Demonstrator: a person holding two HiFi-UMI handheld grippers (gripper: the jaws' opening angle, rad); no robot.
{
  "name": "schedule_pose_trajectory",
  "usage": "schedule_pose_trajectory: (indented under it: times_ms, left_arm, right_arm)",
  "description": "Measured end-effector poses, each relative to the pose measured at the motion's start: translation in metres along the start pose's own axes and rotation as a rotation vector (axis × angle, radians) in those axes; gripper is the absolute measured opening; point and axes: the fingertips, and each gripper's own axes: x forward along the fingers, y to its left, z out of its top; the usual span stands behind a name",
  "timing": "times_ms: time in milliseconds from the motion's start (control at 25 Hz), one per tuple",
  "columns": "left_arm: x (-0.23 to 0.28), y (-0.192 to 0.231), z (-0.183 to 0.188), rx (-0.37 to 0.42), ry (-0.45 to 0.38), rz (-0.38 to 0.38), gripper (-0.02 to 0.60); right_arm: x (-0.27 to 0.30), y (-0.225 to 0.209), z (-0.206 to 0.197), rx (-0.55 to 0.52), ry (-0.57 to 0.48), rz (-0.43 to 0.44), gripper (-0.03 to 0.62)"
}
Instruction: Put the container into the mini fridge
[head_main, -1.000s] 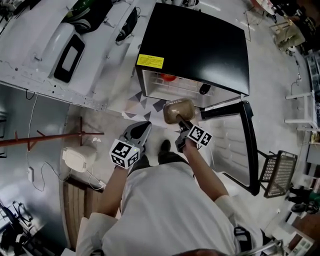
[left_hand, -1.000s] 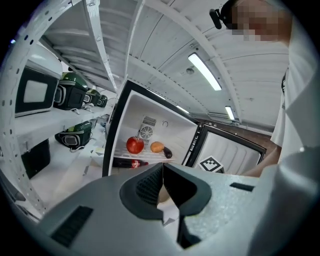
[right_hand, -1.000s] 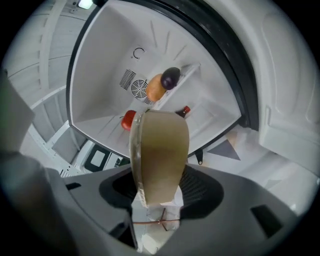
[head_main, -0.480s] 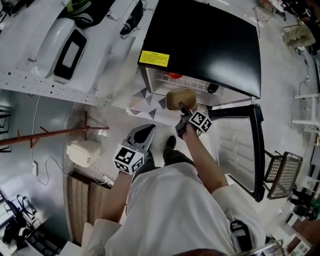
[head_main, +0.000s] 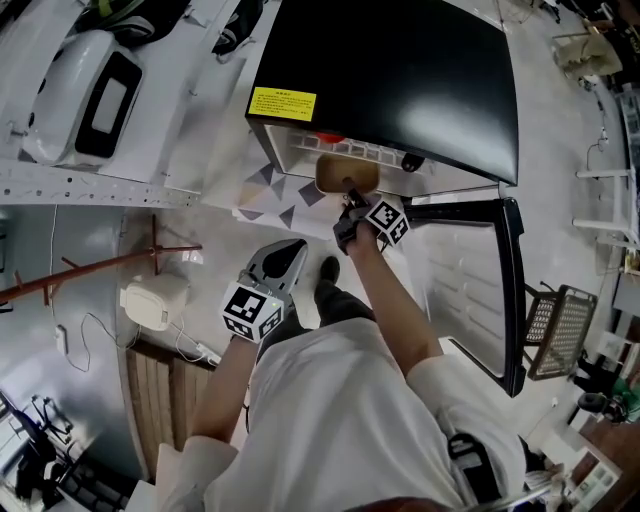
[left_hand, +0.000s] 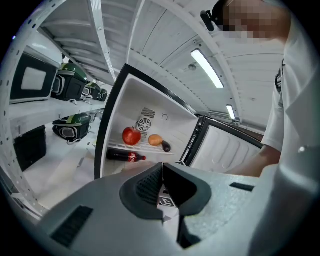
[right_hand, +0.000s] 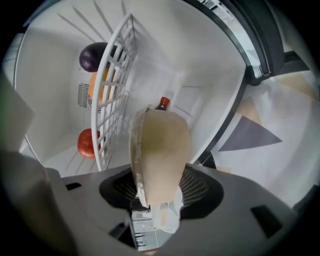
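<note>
The tan lidded container (head_main: 345, 172) is clamped on edge between the jaws of my right gripper (head_main: 351, 196), at the mouth of the open black mini fridge (head_main: 390, 70). In the right gripper view the container (right_hand: 161, 152) fills the gap of the right gripper (right_hand: 160, 186), turned on its side, just in front of the white wire shelf (right_hand: 113, 97). My left gripper (head_main: 284, 258) hangs back over the floor, shut and empty; in its own view the left gripper (left_hand: 162, 170) faces the fridge interior (left_hand: 150, 115).
On the fridge shelf lie a red apple (left_hand: 131, 135), an orange (left_hand: 155, 140) and a dark eggplant (left_hand: 166, 146); a cola bottle (left_hand: 125, 156) lies below. The fridge door (head_main: 508, 290) stands open to the right. White shelving with appliances (head_main: 95, 90) runs along the left.
My right gripper has carried the container forward and down to the fridge opening and rolled it onto its edge. The left gripper has shifted only slightly.
</note>
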Motion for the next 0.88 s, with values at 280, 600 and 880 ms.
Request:
schedule_pose_trajectory:
  times_ms: [280,600,880]
  left_arm:
    - [0.007,0.001,-0.002,-0.011,0.007,-0.004,0.006]
    - [0.007,0.003,-0.007,-0.003,0.042,-0.017,0.006]
    - [0.007,0.006,-0.007,-0.008,0.043,-0.033,0.006]
  right_arm:
    - [0.012,-0.002,0.006,0.105,-0.06,0.027,0.225]
    - [0.024,-0.019,0.008,0.228,-0.098,0.016,0.224]
    - [0.027,-0.022,0.016,0.307,-0.15,-0.005,0.286]
